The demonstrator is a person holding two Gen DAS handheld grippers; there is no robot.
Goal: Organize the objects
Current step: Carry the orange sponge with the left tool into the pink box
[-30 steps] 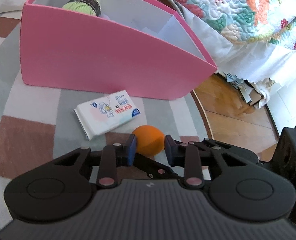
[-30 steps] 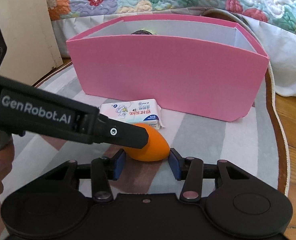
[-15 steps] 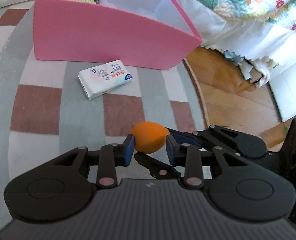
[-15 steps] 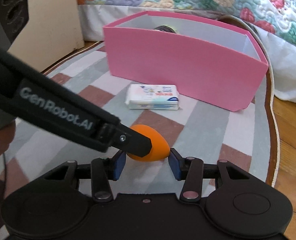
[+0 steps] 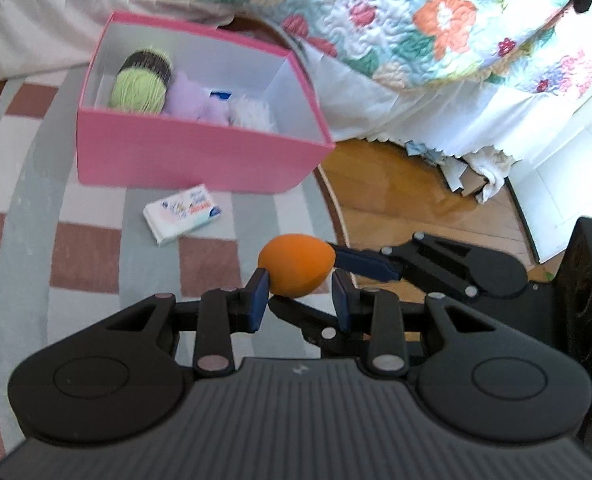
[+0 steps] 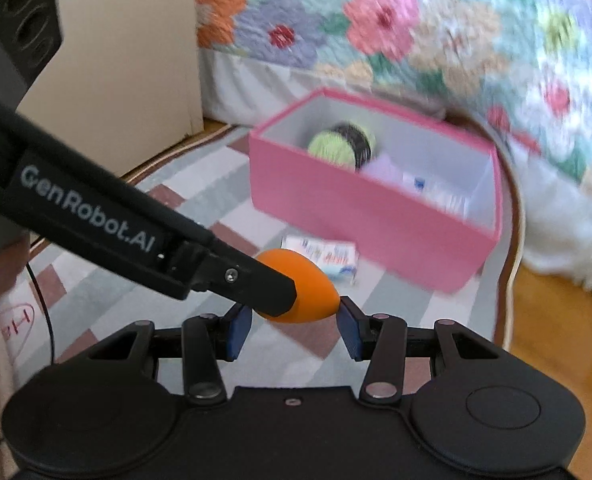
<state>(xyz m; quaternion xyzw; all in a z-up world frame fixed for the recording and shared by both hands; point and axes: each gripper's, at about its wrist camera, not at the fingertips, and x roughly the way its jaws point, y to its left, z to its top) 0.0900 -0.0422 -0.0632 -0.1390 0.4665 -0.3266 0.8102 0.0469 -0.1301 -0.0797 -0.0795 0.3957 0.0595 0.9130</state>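
- The orange egg-shaped sponge (image 5: 296, 265) is up in the air above the rug (image 5: 88, 256), pinched from two directions at once: the left gripper (image 5: 299, 294) has its blue pads on either side of it, and the right gripper (image 6: 294, 326) squeezes it across the other axis.
- Both tools look closed down onto the sponge, the jaws narrow with the soft body filling the gap; I can't tell which of the two really carries the weight.
- To my eye this is the carry toward the pink box (image 5: 200, 160), which sits open further along the rug with a yarn ball (image 5: 142, 84) and some pale soft items already inside.
- Done well, both hands would travel together, since pulling apart could twist the squashy thing out of one grip.
- Best to aim for the free corner nearest the right wall of the box, and release only once over the rim.
- The tissue packet (image 5: 182, 214) lies just in front of the box, apparently next in line.
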